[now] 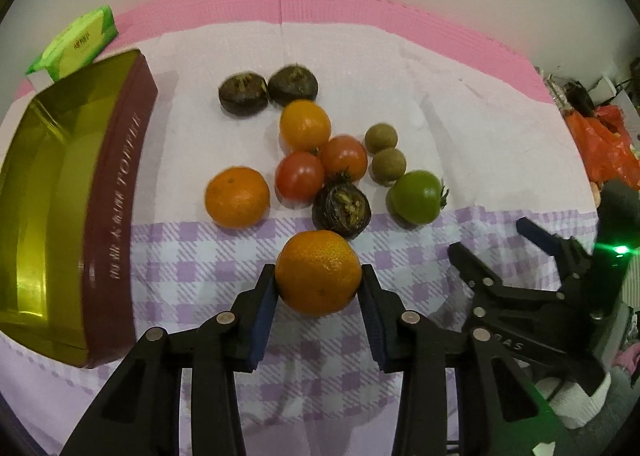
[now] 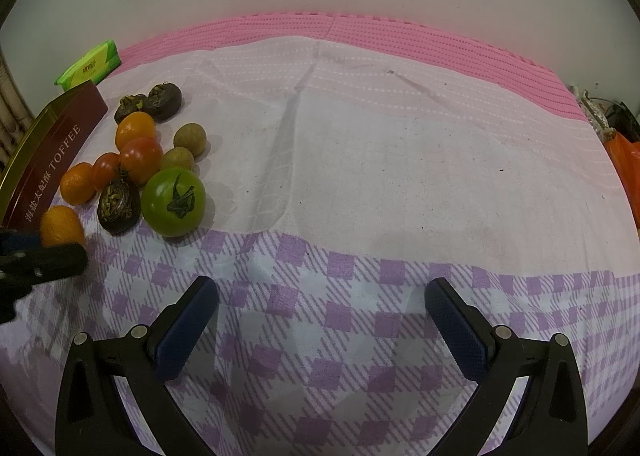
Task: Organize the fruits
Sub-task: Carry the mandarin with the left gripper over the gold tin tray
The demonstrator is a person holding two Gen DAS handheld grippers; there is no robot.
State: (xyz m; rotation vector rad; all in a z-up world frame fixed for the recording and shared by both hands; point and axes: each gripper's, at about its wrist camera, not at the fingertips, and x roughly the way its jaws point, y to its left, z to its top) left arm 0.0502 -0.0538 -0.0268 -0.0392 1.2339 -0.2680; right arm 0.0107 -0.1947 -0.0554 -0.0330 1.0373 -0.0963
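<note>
My left gripper [image 1: 319,276] is shut on an orange tangerine [image 1: 319,273], its pads pressing both sides, low over the checked cloth. Beyond it lie two more tangerines [image 1: 237,196], two red tomatoes [image 1: 299,175], a green tomato [image 1: 416,196], two longans [image 1: 381,138] and three dark water chestnuts [image 1: 341,209]. The open toffee tin [image 1: 60,192] stands at the left. My right gripper [image 2: 322,296] is open and empty over bare cloth, right of the fruit pile [image 2: 152,168]. In the right wrist view the held tangerine [image 2: 60,225] shows at the far left.
A green tissue pack [image 1: 78,41] lies behind the tin. A pink mat [image 2: 360,36] runs along the back by the wall. An orange plastic bag [image 1: 604,140] and clutter sit off the right edge. The right gripper body [image 1: 532,296] is beside my left one.
</note>
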